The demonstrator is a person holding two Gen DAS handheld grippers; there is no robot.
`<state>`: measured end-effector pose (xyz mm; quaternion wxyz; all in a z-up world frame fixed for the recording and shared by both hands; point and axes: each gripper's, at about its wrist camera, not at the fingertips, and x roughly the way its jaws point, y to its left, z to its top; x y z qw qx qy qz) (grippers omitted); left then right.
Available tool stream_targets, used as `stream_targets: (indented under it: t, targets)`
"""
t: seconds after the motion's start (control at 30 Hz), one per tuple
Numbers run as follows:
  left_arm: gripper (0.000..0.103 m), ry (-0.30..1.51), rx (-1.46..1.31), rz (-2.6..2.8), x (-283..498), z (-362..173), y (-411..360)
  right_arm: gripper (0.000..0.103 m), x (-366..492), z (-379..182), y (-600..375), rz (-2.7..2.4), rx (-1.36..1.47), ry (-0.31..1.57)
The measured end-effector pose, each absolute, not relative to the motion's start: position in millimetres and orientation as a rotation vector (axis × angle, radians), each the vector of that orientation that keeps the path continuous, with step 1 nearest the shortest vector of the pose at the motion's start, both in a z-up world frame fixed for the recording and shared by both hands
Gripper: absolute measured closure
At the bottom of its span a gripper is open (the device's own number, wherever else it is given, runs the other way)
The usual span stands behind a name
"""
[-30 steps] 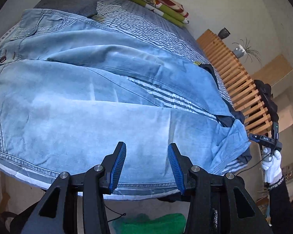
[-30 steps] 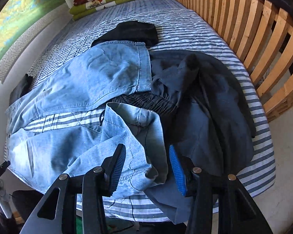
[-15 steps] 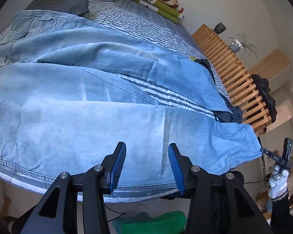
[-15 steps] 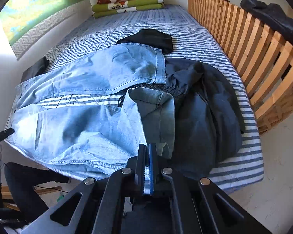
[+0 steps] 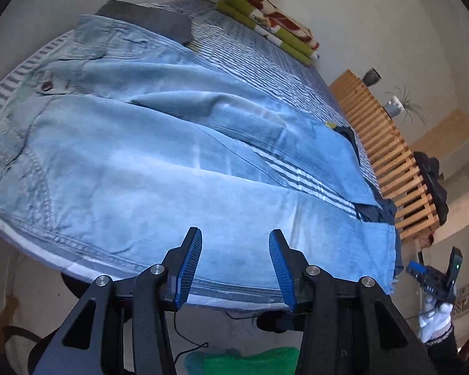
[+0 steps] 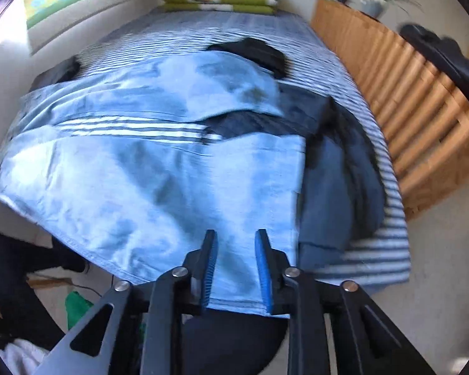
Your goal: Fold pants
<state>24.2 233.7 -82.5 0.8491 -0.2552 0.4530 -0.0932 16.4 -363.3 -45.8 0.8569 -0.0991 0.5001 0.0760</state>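
Light blue jeans point(image 5: 172, 172) lie spread across the striped bed, waistband at the left, both legs running right with a strip of sheet between them. My left gripper point(image 5: 234, 262) is open and hovers over the near leg's side seam at the bed's front edge, holding nothing. In the right wrist view the near leg point(image 6: 140, 181) lies flat with its hem hanging off the front edge. My right gripper point(image 6: 236, 265) is open just above that hem; the view is blurred. The left wrist view shows the right gripper point(image 5: 434, 278) off the bed's corner, held by a gloved hand point(image 5: 434, 322).
A dark blue garment point(image 6: 337, 193) lies crumpled beside the leg ends, a black one point(image 6: 259, 53) farther back, a grey one point(image 5: 153, 22) near the waistband. Folded blankets point(image 5: 272, 25) sit at the bed's head. A wooden slatted rail point(image 5: 384, 156) lines the far side. Green cloth point(image 5: 250, 361) lies on the floor.
The right gripper closed on the near leg's folded-over hem, drew it out straight toward the bed's edge, then opened. The leg now lies flat. The left gripper stayed open, shifting slightly.
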Motion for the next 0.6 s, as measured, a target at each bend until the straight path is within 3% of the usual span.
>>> stream_targets:
  t: [0.3, 0.6]
  targets:
    - [0.055, 0.879, -0.701, 0.171, -29, -95, 368, 0.066, 13, -126, -212, 0.565, -0.536, 1.115]
    - [0.052, 0.897, -0.849, 0.300, -16, -141, 438, 0.066, 23, -138, -189, 0.609, -0.559, 1.101]
